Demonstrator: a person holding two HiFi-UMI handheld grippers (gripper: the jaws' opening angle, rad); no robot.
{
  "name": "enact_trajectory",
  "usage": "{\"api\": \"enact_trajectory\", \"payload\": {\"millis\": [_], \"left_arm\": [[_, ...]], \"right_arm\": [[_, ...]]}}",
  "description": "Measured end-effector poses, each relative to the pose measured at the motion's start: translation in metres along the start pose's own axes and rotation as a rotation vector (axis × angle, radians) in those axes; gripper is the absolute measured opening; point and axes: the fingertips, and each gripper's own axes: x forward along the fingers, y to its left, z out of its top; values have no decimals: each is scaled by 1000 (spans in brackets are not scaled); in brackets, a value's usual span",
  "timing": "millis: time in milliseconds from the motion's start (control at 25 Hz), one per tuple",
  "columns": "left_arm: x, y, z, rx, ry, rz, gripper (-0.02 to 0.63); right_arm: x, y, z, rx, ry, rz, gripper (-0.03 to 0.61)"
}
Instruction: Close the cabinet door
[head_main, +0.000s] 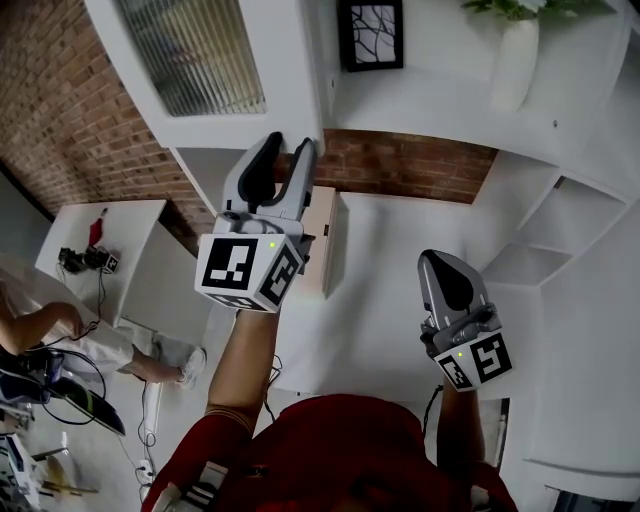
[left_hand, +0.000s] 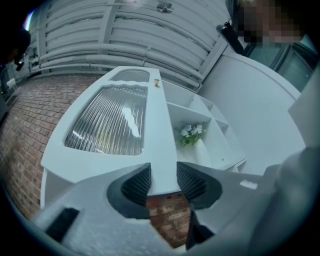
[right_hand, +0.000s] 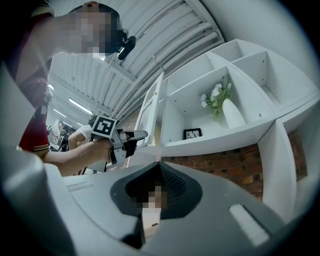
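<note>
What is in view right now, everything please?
cabinet: one, white, open shelves
door: one, white with ribbed glass, open at cabinet's left
vase: one, white, holding flowers, on a shelf
picture: one, black frame, same shelf, nearer the door
brick wall: red-brown, behind the cabinet
table: one, white, far left
person: one, seated by the table
left gripper: clamped on door's edge
right gripper: shut, empty
</note>
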Motion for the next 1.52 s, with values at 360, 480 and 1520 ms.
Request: {"api": "enact_trajectory", "payload": {"millis": [360, 480, 1520], "left_arm": [[12, 5, -5, -9, 0, -11, 146], [15, 6, -6, -5, 2, -13, 144], [36, 16, -16, -6, 6, -16, 130]], "right_arm": [[2, 0, -7, 14, 15, -12, 14], [3, 2, -10, 18, 22, -9, 14], [10, 1, -16, 22, 42, -17, 14]]}}
